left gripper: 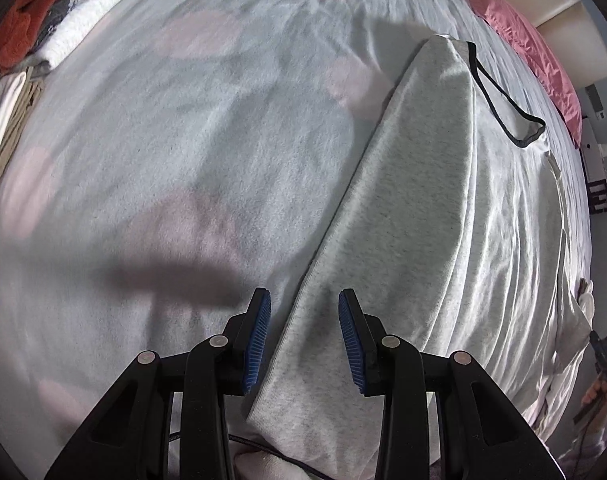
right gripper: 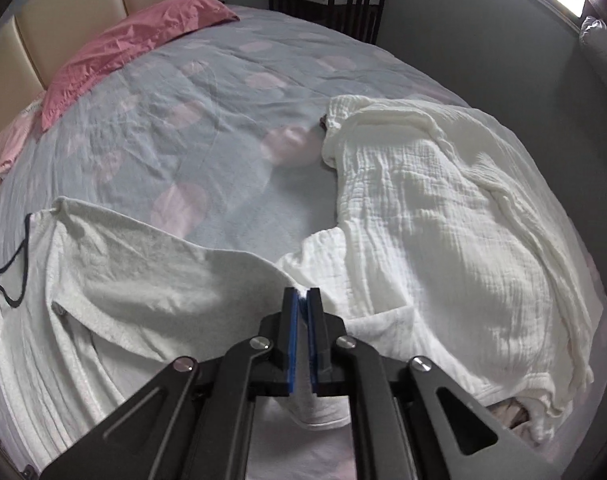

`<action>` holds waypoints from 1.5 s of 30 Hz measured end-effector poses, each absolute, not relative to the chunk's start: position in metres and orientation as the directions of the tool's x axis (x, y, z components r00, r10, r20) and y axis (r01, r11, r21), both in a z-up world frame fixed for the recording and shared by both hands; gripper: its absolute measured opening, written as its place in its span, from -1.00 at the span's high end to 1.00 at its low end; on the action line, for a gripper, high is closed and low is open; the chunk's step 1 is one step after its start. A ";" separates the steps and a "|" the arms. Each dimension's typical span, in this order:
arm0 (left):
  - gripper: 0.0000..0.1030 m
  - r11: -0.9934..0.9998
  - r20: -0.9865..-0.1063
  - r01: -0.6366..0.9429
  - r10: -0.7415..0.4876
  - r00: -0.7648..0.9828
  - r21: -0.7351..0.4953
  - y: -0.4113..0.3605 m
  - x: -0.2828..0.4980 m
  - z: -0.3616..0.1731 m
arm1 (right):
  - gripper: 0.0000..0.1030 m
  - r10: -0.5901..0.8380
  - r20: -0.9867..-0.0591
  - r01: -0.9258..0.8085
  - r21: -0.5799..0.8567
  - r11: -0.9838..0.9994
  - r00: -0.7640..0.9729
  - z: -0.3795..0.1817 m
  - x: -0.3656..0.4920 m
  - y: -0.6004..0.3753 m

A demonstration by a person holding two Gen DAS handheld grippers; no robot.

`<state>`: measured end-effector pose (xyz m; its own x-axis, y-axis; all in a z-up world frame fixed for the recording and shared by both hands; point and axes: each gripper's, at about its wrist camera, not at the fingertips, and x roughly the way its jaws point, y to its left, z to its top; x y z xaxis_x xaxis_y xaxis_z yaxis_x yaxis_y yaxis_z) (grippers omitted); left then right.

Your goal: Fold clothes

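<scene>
I get soft, dimmish daylight; glare blows out the right wrist view's upper-right corner; a dark shadow crosses the bedspread [left gripper: 151, 184] (left view); fisheye bending and black vignetting at edges.

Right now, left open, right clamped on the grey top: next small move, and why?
Probably close the left gripper on the grey top. Its jaws are open with the fabric's edge between them, while the right gripper is shut on the cloth, so a second hold would let both lift and fold it.
</scene>
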<state>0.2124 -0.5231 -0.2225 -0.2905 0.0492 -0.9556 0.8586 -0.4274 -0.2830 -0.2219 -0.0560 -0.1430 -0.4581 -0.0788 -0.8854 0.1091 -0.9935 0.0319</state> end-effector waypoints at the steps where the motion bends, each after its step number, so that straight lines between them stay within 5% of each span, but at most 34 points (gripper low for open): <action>1: 0.28 -0.420 -0.953 0.858 0.060 -0.297 -0.294 -0.523 0.213 -0.223 | 0.86 -0.119 -0.872 0.132 0.064 -0.989 -0.474 -0.142 -0.209 -0.062; 7: 0.28 -0.440 -0.976 0.872 0.060 -0.208 -0.213 -0.517 0.209 -0.234 | 0.86 -0.309 -0.820 0.220 0.228 -0.948 -0.482 -0.162 -0.139 -0.086; 10: 0.32 -0.479 -0.984 0.861 0.036 -0.174 -0.170 -0.511 0.201 -0.233 | 0.86 -0.330 -0.867 0.189 0.278 -0.942 -0.374 -0.188 -0.125 -0.093; 15: 0.88 -0.519 -0.986 0.843 0.006 -0.164 -0.143 -0.501 0.194 -0.228 | 0.86 -0.365 -0.887 0.154 0.334 -0.930 -0.283 -0.206 -0.121 -0.095; 18: 0.96 -0.513 -0.975 0.840 -0.025 -0.219 -0.175 -0.501 0.197 -0.215 | 0.85 -0.390 -0.871 0.118 0.372 -0.921 -0.297 -0.205 -0.122 -0.087; 29: 0.97 -0.410 -0.933 0.884 -0.172 -0.316 -0.224 -0.536 0.222 -0.168 | 0.85 -0.404 -0.877 0.154 0.375 -0.914 -0.260 -0.214 -0.127 -0.096; 45: 0.97 -0.349 -0.847 0.921 -0.530 -0.044 0.171 -0.703 0.199 -0.083 | 0.85 -0.400 -0.875 0.315 0.312 -0.896 -0.272 -0.233 -0.155 -0.148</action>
